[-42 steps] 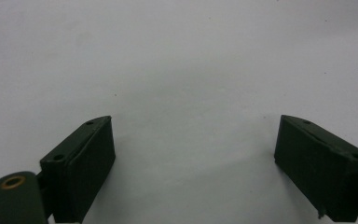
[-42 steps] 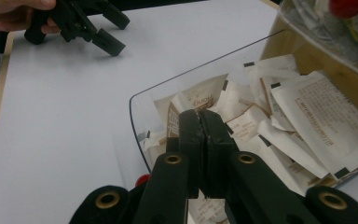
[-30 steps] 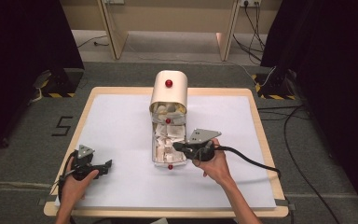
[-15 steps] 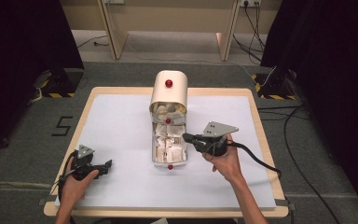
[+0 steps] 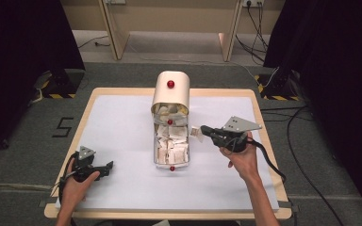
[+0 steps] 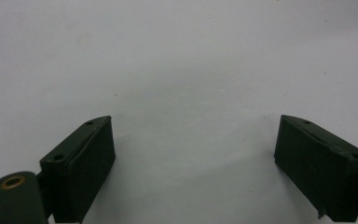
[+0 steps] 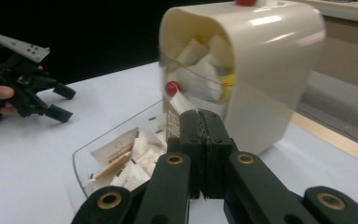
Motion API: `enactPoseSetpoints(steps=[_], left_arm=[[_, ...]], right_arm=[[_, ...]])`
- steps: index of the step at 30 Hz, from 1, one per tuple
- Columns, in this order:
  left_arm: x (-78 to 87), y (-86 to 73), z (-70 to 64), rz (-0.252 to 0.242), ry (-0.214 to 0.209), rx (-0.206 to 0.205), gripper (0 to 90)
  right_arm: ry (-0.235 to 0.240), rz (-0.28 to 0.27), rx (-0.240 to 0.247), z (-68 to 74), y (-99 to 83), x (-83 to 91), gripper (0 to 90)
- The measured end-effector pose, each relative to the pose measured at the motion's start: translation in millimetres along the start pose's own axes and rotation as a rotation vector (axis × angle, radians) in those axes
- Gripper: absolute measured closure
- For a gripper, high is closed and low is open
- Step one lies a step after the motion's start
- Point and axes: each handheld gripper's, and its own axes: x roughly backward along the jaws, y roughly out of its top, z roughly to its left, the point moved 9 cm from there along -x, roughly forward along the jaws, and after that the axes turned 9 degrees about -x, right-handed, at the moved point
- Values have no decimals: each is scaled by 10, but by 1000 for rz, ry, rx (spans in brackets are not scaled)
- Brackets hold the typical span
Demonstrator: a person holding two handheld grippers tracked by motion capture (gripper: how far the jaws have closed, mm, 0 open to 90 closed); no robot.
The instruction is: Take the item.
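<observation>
A cream, round-topped dispenser (image 5: 170, 92) with red knobs stands at mid-table. Its clear drawer (image 5: 154, 149) is pulled out toward me and holds several white paper packets. Just right of the drawer my right gripper (image 5: 203, 132) is shut on one white packet (image 5: 196, 132); in the right gripper view that packet (image 7: 177, 109) sticks up past the closed jaws, in front of the dispenser (image 7: 261, 70). Near the table's front left, my left gripper (image 5: 104, 168) rests open. Between its fingers (image 6: 81, 158) there is nothing but white tabletop.
The white table surface (image 5: 113, 122) has a wooden rim. A cable (image 5: 273, 165) trails from the right gripper toward the table's right edge. Wooden furniture legs (image 5: 115, 33) stand beyond the far edge, and dark curtains hang on both sides.
My right gripper has moved to the right, from over the drawer to beside it, with a packet in its jaws. The left gripper has stayed where it was.
</observation>
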Motion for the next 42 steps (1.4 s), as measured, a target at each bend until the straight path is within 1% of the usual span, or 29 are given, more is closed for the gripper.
enactPoseSetpoints(steps=[1, 3, 5, 7, 10, 13, 18, 28, 29, 31, 32, 35, 38, 39, 41, 42], left_arm=[[0, 0, 0, 0, -1, 0, 113], [-1, 0, 0, -1, 0, 0, 113], [0, 0, 0, 0, -1, 0, 113], [0, 0, 0, -1, 0, 0, 113], [-1, 0, 0, -1, 0, 0, 113], [-1, 0, 0, -1, 0, 0, 113], [0, 0, 0, 0, -1, 0, 113], [0, 0, 0, 0, 0, 0, 113], [0, 0, 0, 0, -1, 0, 113], [0, 0, 0, 0, 0, 0, 113], [0, 0, 0, 0, -1, 0, 113], [0, 0, 0, 0, -1, 0, 113], [0, 0, 0, 0, -1, 0, 113], [0, 0, 0, 0, -1, 0, 113], [0, 0, 0, 0, -1, 0, 113], [0, 0, 0, 0, -1, 0, 113]], right_arm=[[-15, -9, -13, -58, 11, 57, 895], [-30, -18, -12, -115, 25, 104, 895], [-43, -25, -27, -161, 30, 151, 895], [-54, -27, -27, -203, 29, 183, 895], [-68, -29, -43, -259, 9, 207, 896], [-80, -20, -44, -295, -16, 214, 895], [-102, -13, -61, -402, -80, 218, 895], [-138, 3, -84, -543, -172, 238, 895], [-147, 7, -93, -584, -204, 242, 895], [-150, 9, -96, -595, -215, 242, 895], [-159, 16, -101, -638, -245, 247, 895], [-167, 19, -113, -677, -281, 251, 895], [-177, 25, -110, -711, -303, 254, 895], [-181, 28, -119, -730, -328, 257, 895], [-182, 31, -118, -737, -335, 258, 895], [-190, 36, -119, -764, -353, 260, 895]])
